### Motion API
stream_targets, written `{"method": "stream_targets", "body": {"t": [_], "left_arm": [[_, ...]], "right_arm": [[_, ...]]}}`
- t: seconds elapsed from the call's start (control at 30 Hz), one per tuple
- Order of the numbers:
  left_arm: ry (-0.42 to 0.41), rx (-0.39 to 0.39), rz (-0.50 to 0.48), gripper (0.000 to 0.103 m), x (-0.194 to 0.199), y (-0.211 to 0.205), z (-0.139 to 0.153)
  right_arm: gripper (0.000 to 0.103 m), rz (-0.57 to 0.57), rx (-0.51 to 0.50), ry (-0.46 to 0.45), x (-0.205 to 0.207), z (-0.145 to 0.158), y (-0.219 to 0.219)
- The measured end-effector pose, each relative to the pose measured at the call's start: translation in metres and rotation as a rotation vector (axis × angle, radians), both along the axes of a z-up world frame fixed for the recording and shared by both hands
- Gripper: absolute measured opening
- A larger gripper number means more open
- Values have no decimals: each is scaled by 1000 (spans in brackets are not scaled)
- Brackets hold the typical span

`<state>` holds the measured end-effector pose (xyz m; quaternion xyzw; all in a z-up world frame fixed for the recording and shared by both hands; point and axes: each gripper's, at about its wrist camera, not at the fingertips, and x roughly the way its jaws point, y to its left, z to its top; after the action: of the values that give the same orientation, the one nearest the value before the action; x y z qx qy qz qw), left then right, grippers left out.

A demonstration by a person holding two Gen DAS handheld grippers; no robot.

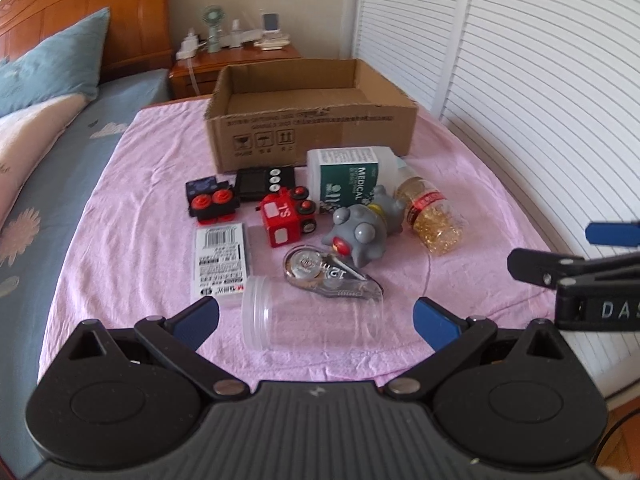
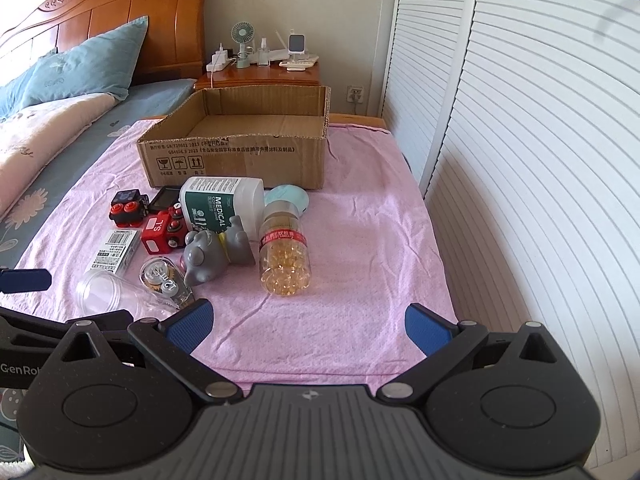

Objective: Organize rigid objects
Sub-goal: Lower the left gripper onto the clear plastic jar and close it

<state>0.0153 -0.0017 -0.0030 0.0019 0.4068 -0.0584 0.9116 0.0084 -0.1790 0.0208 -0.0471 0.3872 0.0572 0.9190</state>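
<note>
Lying on its side on the pink cloth (image 1: 120, 208), the clear jar (image 1: 312, 316) is sitting nearest you, straight ahead of your left gripper (image 1: 316, 316), whose blue fingers are spread wide on either side of it and gripping nothing. Just behind the jar the tape dispenser (image 1: 328, 274) and the white barcoded box (image 1: 222, 260) are resting, and beyond them the red toy truck (image 1: 286, 216), the black and red toy (image 1: 210, 200), the grey figure (image 1: 362, 236) and the bottle of golden capsules (image 2: 284, 254) are lying close together. A white medical bottle (image 2: 218, 204) is lying against the front of the cardboard box (image 2: 240, 160), which is standing open at the far end of the cloth. You are holding your right gripper (image 2: 308, 320) fully open too, empty, over bare cloth to the right of the pile.
</note>
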Motion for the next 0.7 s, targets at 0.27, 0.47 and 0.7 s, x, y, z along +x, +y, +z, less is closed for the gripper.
{"method": "stream_targets", "body": {"t": [0.27, 0.47, 0.7], "left_arm": [[40, 51, -123, 102, 20, -4, -16], [12, 114, -139, 102, 28, -14, -32], [39, 129, -123, 102, 32, -2, -44]], "right_arm": [[103, -15, 1, -9, 6, 2, -8], [103, -21, -3, 9, 12, -4, -12], [103, 28, -3, 16, 20, -12, -16]]}}
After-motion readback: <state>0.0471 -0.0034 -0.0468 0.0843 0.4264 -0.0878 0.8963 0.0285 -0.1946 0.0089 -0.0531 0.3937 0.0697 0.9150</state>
